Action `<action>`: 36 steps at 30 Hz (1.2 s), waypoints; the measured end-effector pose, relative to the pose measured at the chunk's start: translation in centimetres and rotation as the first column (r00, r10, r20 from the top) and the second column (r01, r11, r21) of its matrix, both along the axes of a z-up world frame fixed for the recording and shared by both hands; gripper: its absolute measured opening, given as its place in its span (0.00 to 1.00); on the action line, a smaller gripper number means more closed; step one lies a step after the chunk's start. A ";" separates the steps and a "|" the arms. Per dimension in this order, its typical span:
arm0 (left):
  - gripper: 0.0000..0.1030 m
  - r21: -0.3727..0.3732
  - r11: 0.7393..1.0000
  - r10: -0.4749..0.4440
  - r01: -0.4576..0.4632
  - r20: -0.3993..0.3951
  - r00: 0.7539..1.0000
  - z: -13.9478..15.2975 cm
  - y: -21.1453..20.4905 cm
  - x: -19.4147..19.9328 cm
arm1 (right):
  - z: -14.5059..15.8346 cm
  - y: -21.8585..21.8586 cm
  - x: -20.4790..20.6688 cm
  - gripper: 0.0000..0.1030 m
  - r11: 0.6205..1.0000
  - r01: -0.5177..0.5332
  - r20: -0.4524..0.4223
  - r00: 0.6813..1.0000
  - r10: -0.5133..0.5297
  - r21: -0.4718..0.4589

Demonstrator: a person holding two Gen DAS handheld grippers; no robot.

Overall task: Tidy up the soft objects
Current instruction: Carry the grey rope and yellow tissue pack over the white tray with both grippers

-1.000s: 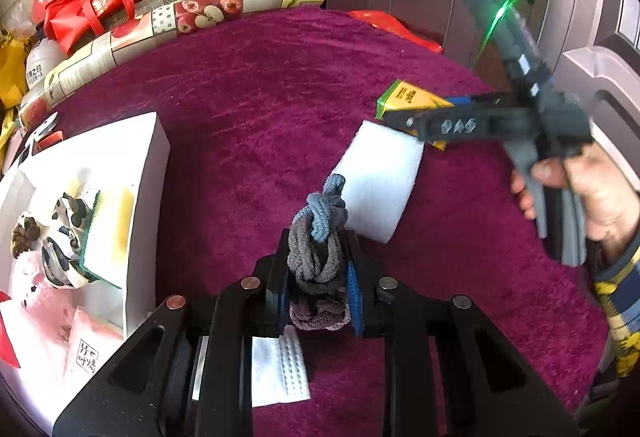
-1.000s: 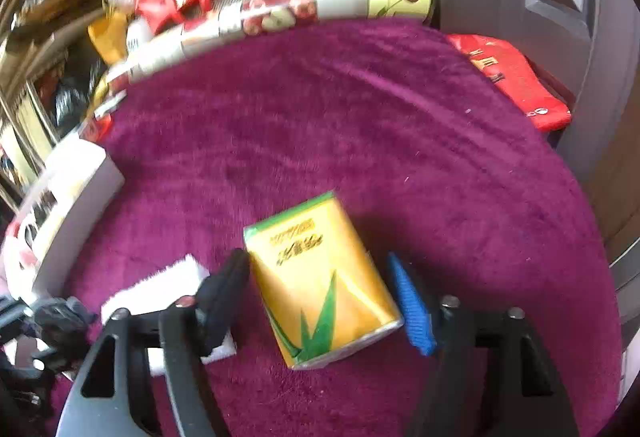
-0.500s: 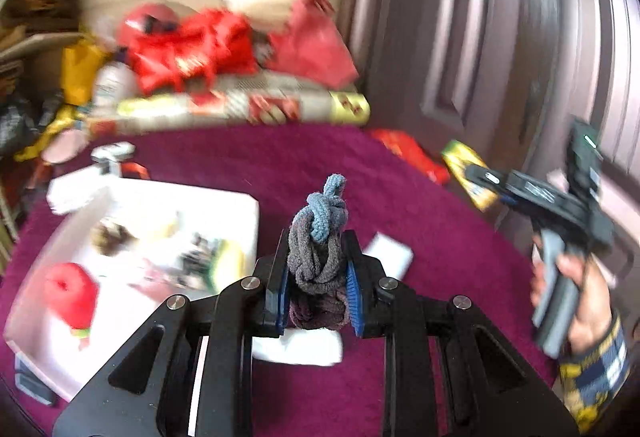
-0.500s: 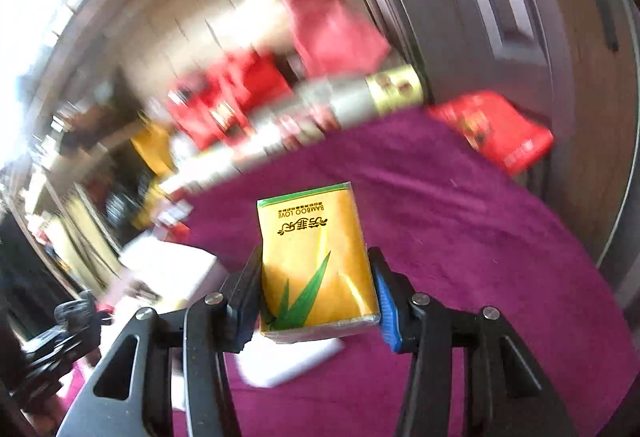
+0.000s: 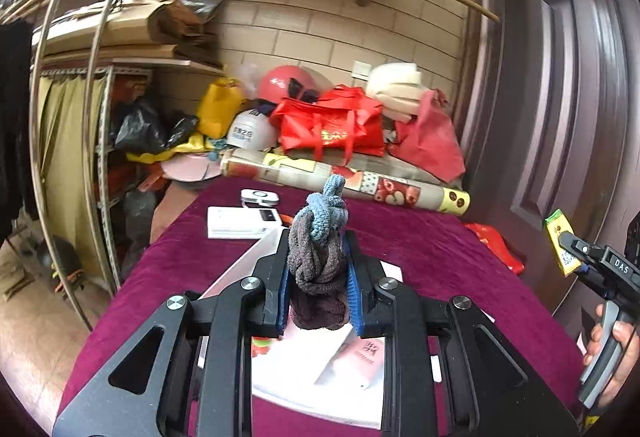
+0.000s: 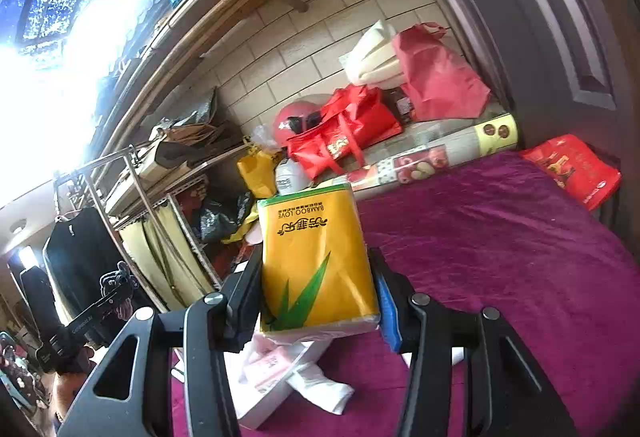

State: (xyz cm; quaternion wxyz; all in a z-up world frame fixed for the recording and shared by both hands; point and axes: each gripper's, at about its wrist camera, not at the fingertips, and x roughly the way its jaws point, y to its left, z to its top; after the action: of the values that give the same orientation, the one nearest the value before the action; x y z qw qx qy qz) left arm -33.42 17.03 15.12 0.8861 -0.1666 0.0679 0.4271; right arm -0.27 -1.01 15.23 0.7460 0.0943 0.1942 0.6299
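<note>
- A cluttered storage room is shown: tiled wall, metal shelving, red bags (image 5: 332, 129) and a printed roll (image 5: 344, 183) at the far edge of a desk (image 5: 432, 245) covered in magenta cloth.
- The left gripper (image 5: 318, 273) is held above the desk; its jaws are closed on a knotted grey-and-blue sock bundle (image 5: 318, 249), which stands upright between the blue pads.
- The right gripper (image 6: 316, 301) is likewise raised; its jaws are closed on a yellow tissue pack (image 6: 316, 261) printed with a green leaf.
- A white tray (image 5: 312, 389) lies directly below the left gripper; a pink packet (image 5: 356, 357) is seen inside it. The same tray (image 6: 260, 405) appears below and left of the right gripper.
- Step in hand, as judged: both soft items are lifted and in transport toward the tray.
- Next move, as judged: each gripper is to be lowered over a free part of the tray and its jaws released, one at a time, so that collision between the grippers is avoided.
</note>
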 end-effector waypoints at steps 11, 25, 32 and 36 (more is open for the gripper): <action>0.22 -0.015 1.000 -0.002 0.003 0.031 1.000 -0.7 -0.1 -1.7 | 0.2 2.9 -4.1 0.47 0.994 -0.098 0.001 0.995 0.099 -0.047; 0.22 -0.036 0.999 0.024 -0.023 0.019 1.000 -1.5 0.9 -2.9 | -1.2 9.8 -7.1 0.47 0.974 -0.180 -0.056 0.983 0.173 -0.139; 0.22 -0.099 0.995 -0.011 0.009 -0.024 1.000 -2.3 4.3 -0.1 | -3.0 13.5 -8.2 0.48 0.959 -0.189 -0.085 0.981 0.175 -0.210; 0.23 -0.134 0.991 -0.018 0.003 -0.112 0.994 -3.4 7.4 3.4 | -4.1 16.2 -8.8 0.48 0.946 -0.191 -0.091 0.981 0.172 -0.262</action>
State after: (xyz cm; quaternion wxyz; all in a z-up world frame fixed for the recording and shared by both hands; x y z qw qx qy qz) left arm -30.01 24.44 11.76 0.8701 -0.2006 0.1472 0.4255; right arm -9.08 15.20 11.16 0.6838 -0.0055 0.3108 0.6601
